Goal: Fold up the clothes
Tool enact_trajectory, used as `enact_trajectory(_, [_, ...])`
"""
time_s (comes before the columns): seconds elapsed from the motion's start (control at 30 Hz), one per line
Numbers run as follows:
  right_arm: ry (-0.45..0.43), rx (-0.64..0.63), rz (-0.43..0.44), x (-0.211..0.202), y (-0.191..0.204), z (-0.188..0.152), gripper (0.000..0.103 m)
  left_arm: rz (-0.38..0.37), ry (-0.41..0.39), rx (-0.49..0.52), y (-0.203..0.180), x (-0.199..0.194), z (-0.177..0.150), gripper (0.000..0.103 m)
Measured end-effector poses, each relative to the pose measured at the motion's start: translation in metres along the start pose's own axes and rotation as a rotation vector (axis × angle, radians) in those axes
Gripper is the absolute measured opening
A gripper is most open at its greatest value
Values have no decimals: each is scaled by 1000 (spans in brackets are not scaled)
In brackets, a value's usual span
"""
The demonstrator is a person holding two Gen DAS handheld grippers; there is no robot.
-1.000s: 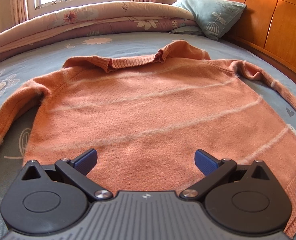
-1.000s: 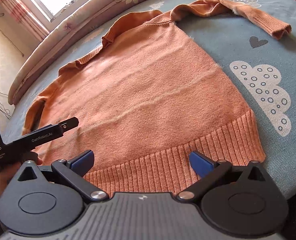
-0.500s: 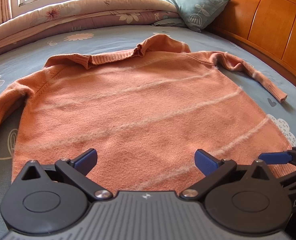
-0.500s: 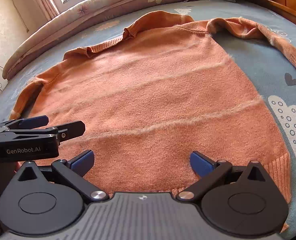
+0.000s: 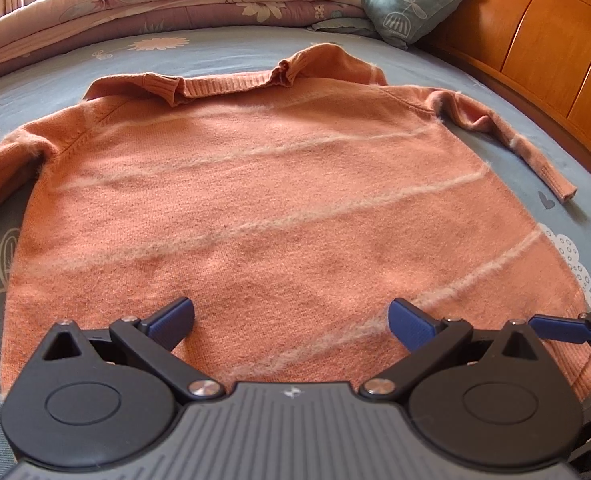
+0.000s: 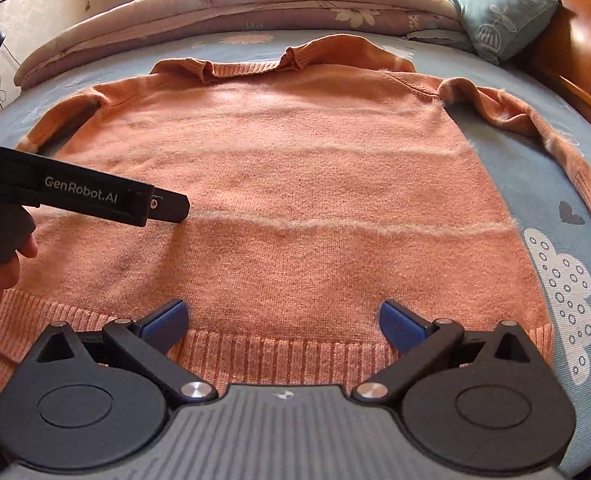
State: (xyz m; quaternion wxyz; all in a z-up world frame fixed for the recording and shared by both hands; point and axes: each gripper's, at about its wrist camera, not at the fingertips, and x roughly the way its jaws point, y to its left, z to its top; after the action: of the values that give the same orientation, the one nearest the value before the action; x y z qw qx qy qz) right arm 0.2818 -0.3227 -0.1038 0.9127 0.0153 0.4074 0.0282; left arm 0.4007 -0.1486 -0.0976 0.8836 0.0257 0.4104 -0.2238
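sweater point(image 5: 279, 208) flat on bed point(image 6: 575, 184) | left gripper point(image 5: 291, 316) jaws apart | right gripper point(image 6: 283, 318) jaws apart

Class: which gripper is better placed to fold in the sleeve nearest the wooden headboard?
Likely the right gripper: open over the orange knitted sweater's hem, nearer that sleeve; the left gripper hovers further left.

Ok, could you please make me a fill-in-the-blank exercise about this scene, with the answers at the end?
1. The orange sweater lies spread flat on the ____.
2. Both the left gripper and the right gripper have their jaws ____.
3. The teal pillow leans against the wooden ____.

Answers: bed; open; headboard
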Motion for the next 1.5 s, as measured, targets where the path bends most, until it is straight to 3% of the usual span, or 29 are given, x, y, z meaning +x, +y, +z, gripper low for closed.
enact_trajectory(0.4, [-17,9,-35,1,5,-2,103,1,-31,-84,31,2,3,102])
enact_trajectory(0.53, [-14,6,-34,0,5,-2,103,102,-51,-169,58,-2,7,102])
enact_trajectory(0.67, [-37,4,-40,0,6,-6,103,70,-73,-234,71,-10,7,102])
enact_trajectory(0.97, [-66,3,-39,0,6,-9,103,-43,-73,-182,49,-3,10,102])
enact_trajectory(1.1, [-68,3,-38,0,6,-9,103,25,-81,-163,50,2,9,102])
enact_trajectory(1.2, [-70,-4,-33,0,5,-9,103,224,-102,-210,67,-1,11,102])
enact_trajectory(1.23, [-68,-6,-32,0,5,-9,103,258,-110,-231,73,-3,12,102])
enact_trajectory(1.27, [-66,-8,-31,0,5,-9,103,250,-120,-256,81,-7,12,102])
enact_trajectory(1.4, [-1,-21,-27,0,4,5,103,99,-164,-329,97,-18,12,102])
enact_trajectory(1.5, [-15,-29,-24,-9,0,21,103,102,-160,-289,89,-14,13,102])
